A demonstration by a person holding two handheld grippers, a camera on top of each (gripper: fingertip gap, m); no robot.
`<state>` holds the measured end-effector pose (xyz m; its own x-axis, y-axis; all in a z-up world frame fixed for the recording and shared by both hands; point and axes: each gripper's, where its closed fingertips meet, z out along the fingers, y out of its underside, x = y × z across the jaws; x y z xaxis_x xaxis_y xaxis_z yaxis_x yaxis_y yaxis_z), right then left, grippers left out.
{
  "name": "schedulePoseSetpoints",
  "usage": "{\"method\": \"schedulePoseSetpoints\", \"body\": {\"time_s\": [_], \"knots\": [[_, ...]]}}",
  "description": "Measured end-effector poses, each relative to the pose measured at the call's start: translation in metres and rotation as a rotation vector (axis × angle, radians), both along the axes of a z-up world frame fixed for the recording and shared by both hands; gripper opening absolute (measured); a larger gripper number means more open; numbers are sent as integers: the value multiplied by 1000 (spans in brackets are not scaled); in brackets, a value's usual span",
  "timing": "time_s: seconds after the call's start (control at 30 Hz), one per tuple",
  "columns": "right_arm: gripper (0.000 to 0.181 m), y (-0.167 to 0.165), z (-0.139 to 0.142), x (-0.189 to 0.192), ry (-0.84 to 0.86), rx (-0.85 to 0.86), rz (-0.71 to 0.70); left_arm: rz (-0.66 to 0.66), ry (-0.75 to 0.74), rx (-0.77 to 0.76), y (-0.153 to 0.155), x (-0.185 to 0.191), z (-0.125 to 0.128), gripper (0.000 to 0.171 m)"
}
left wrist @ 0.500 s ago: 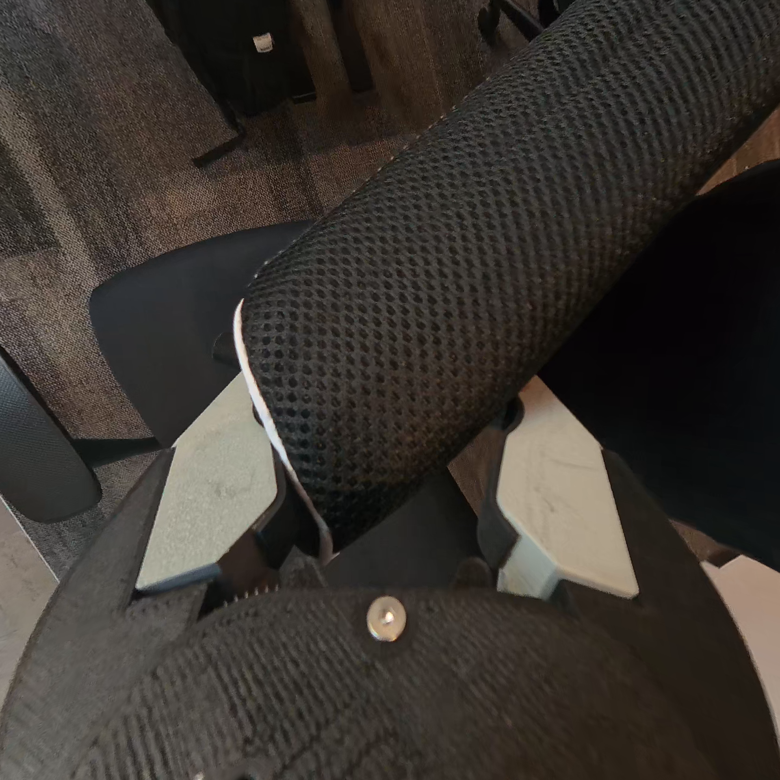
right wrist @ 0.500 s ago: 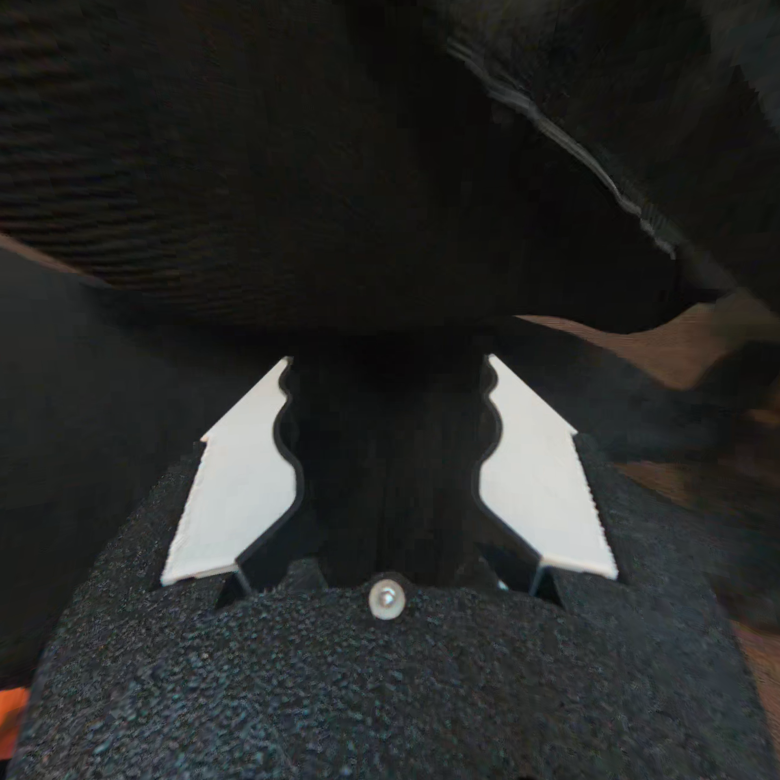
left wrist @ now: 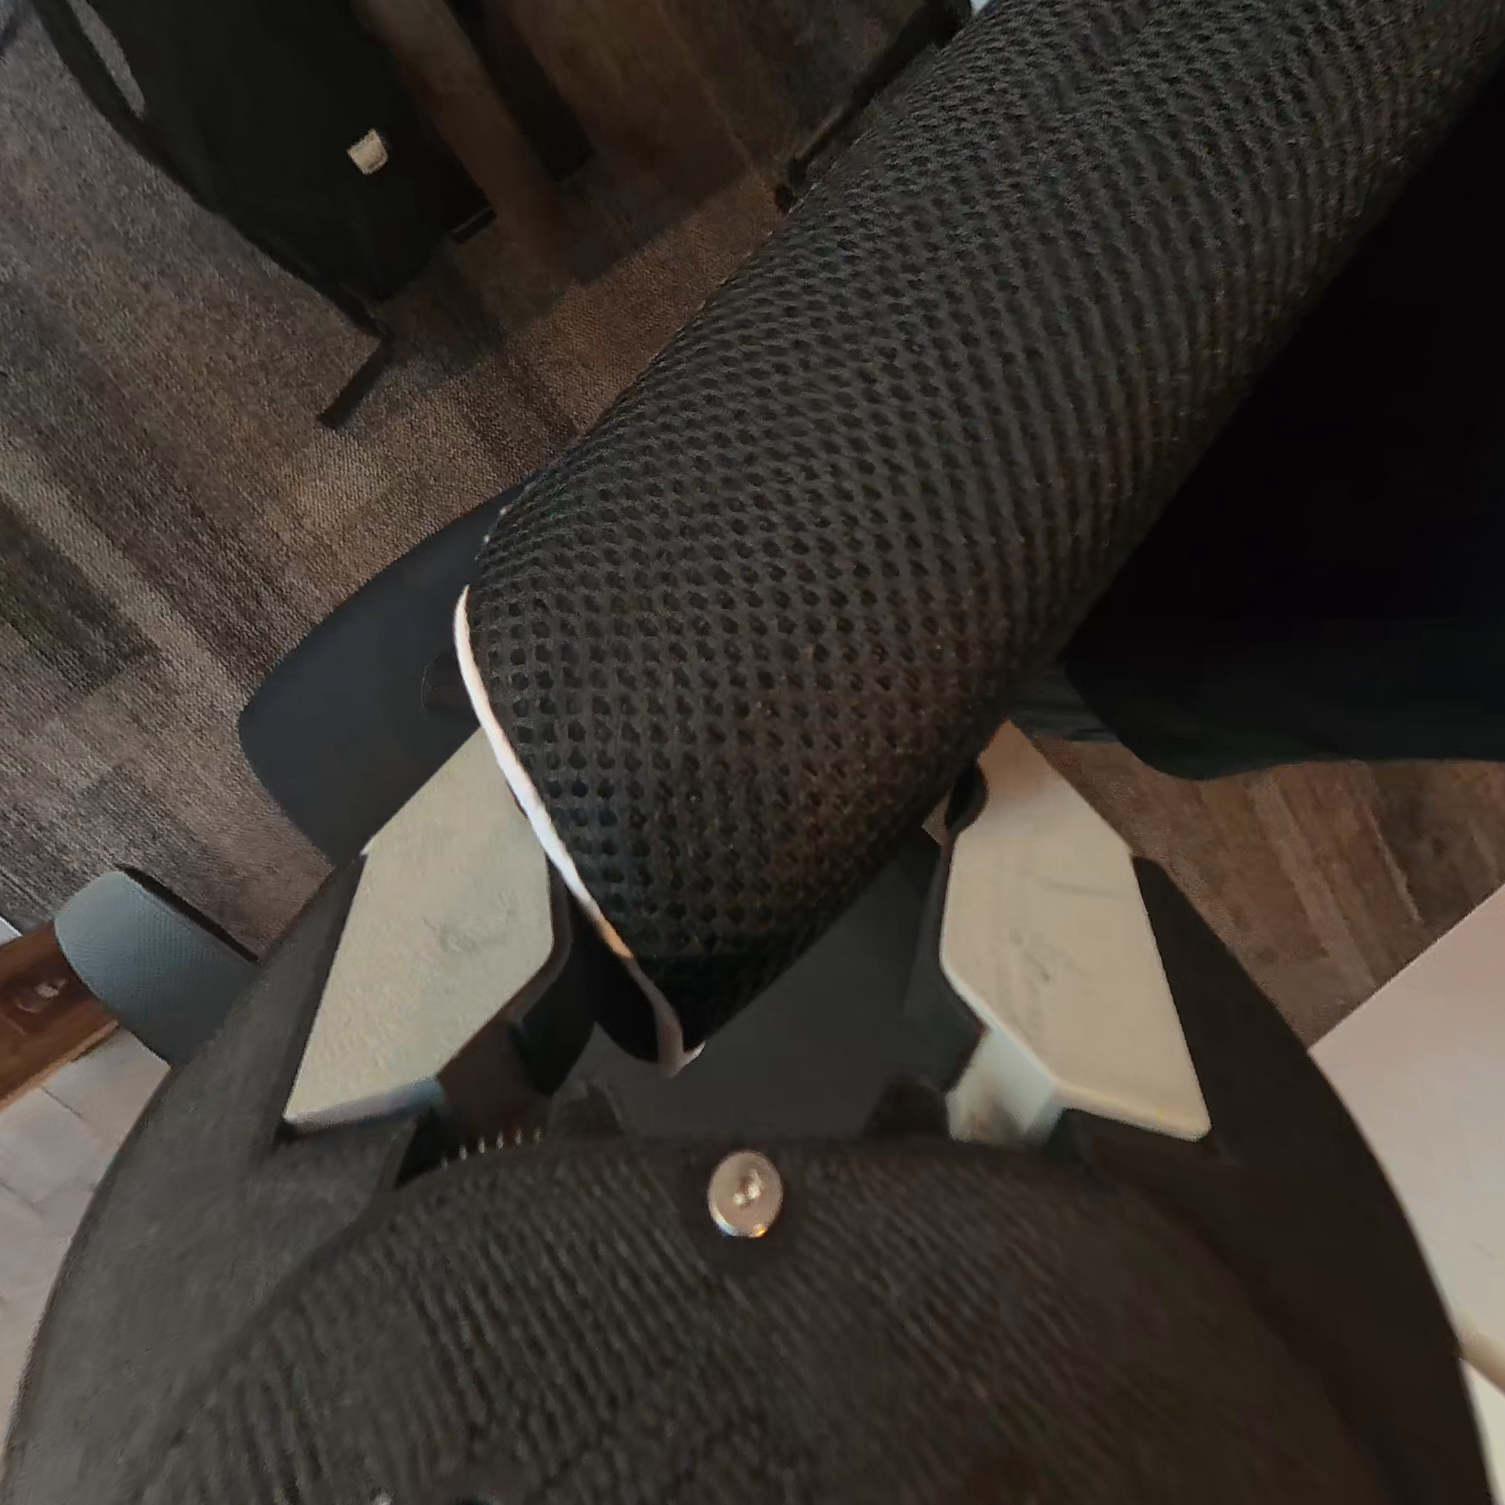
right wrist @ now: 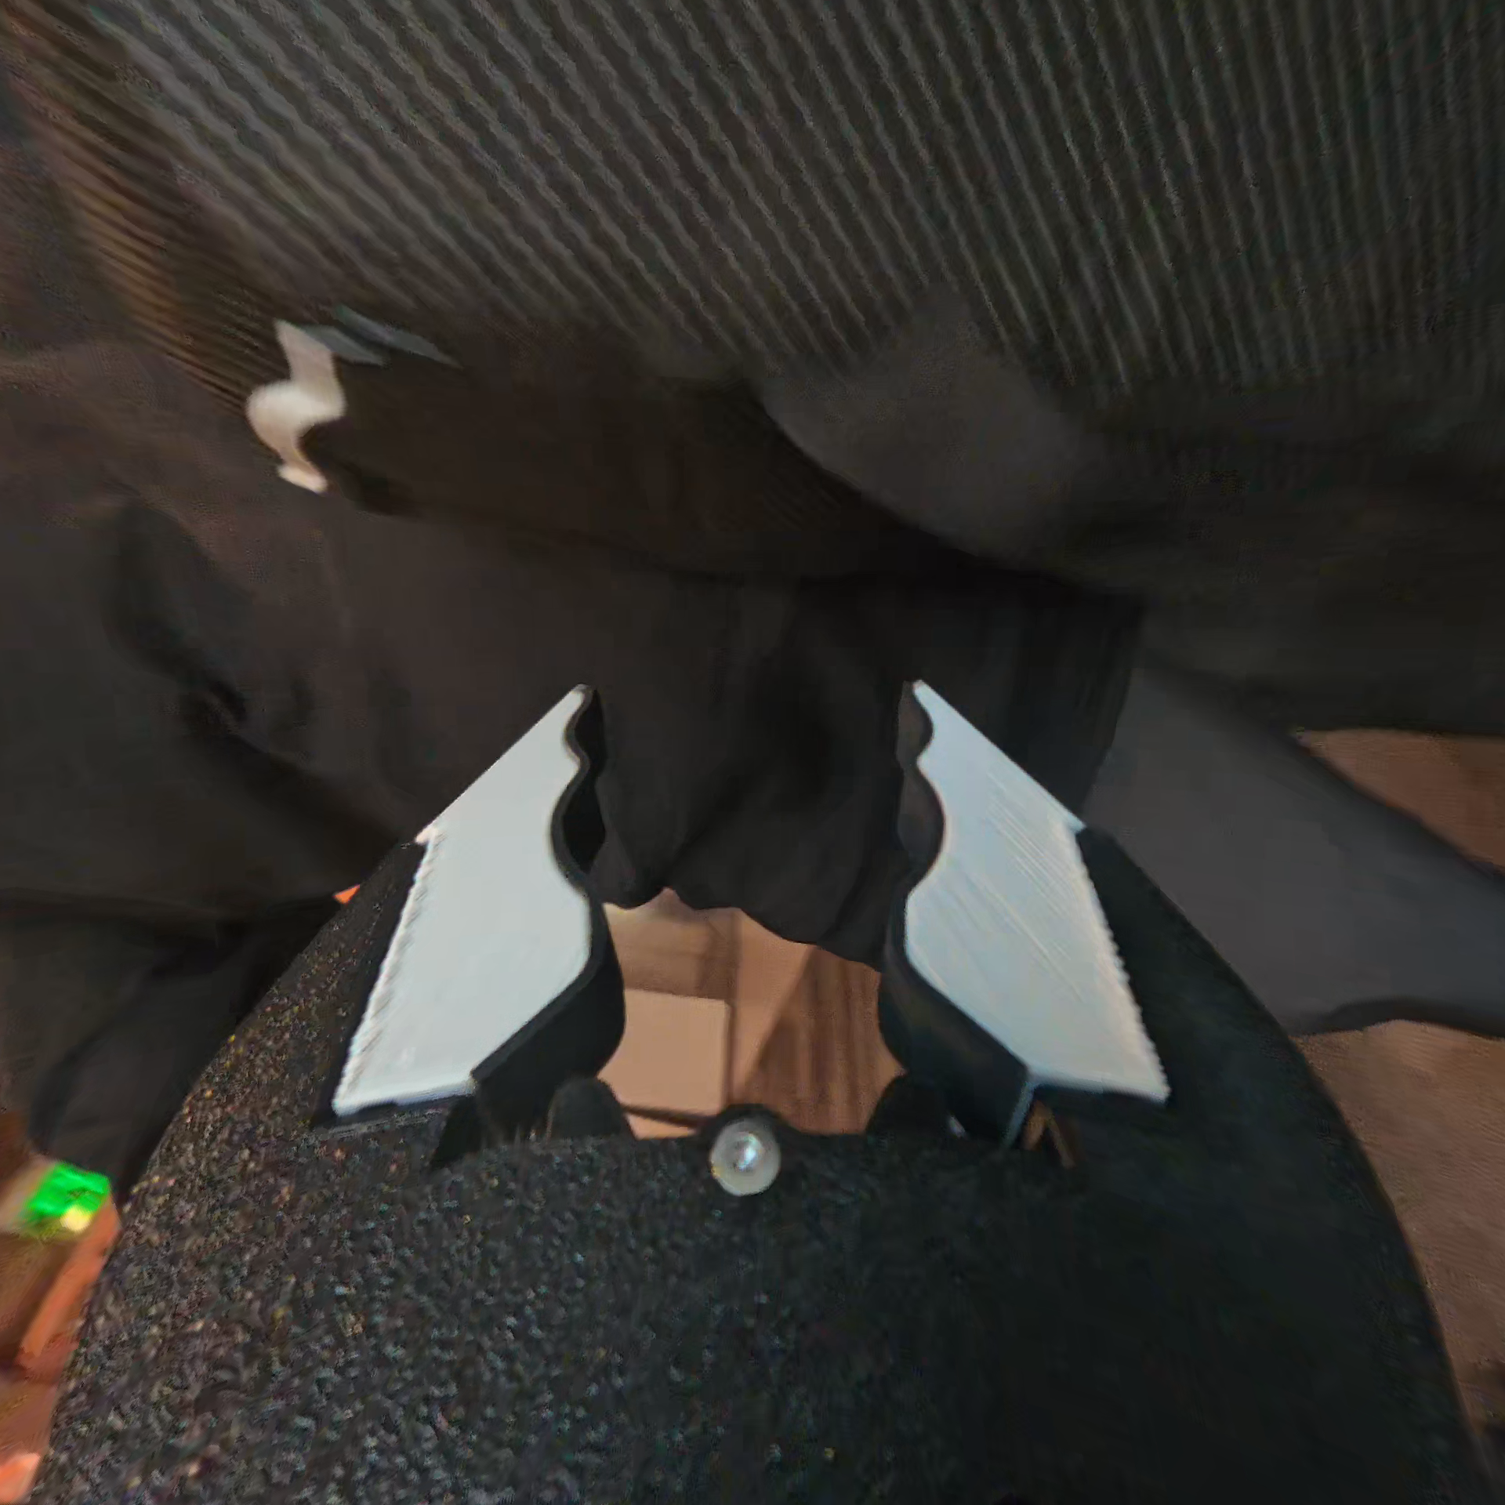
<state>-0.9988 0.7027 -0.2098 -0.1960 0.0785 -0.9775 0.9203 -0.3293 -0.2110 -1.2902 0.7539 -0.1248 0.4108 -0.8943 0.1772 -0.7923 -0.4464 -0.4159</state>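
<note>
A black padded mesh piece [left wrist: 855, 505] with a white edge runs from the upper right down into my left gripper [left wrist: 741, 774]. Its rounded end sits between the two white fingers [left wrist: 432, 936], which press on it from both sides. My right gripper [right wrist: 749, 700] has a bunched fold of black cloth [right wrist: 749, 814] between its white fingers [right wrist: 489, 912], under a dark ribbed surface [right wrist: 814, 204]. A white fingertip of the other gripper [right wrist: 297, 407] shows at the upper left of the right wrist view.
Below the left gripper are grey carpet [left wrist: 163, 407], a black chair seat [left wrist: 350, 692], a grey armrest [left wrist: 138, 961], wood flooring [left wrist: 1303, 879] and a white table corner [left wrist: 1425, 1140]. A dark cabinet [left wrist: 269, 122] stands farther off. A green and orange thing [right wrist: 57, 1205] lies at the right view's lower left. One gripper's finger ends stand about 30 centimeters off the other's.
The right gripper's fingers have come closer together on the cloth, and wood flooring now shows under it. The left gripper has turned a little with the mesh piece still in it.
</note>
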Motion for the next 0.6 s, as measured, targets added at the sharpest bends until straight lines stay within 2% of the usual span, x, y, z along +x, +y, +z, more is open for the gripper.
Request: {"method": "schedulePoseSetpoints", "body": {"time_s": [0.07,0.13,0.23,0.33,0.43,0.53,0.6], "knots": [[71,17,36,-22,81,75,49,-43,-1,23,-4,6,2,97],[71,32,57,-43,103,120,102,-76,11,41,-10,12,4,96],[76,42,55,-67,64,155,196,-109,29,77,-21,23,8,95],[75,39,24,-83,-27,113,261,-121,29,98,-29,27,9,94],[75,29,-24,-85,-161,77,297,-116,16,102,-31,27,8,94],[74,23,-69,-79,-282,26,230,-121,7,108,-32,29,8,94],[73,26,-91,-72,-343,7,119,-117,-4,111,-32,30,8,94]]}}
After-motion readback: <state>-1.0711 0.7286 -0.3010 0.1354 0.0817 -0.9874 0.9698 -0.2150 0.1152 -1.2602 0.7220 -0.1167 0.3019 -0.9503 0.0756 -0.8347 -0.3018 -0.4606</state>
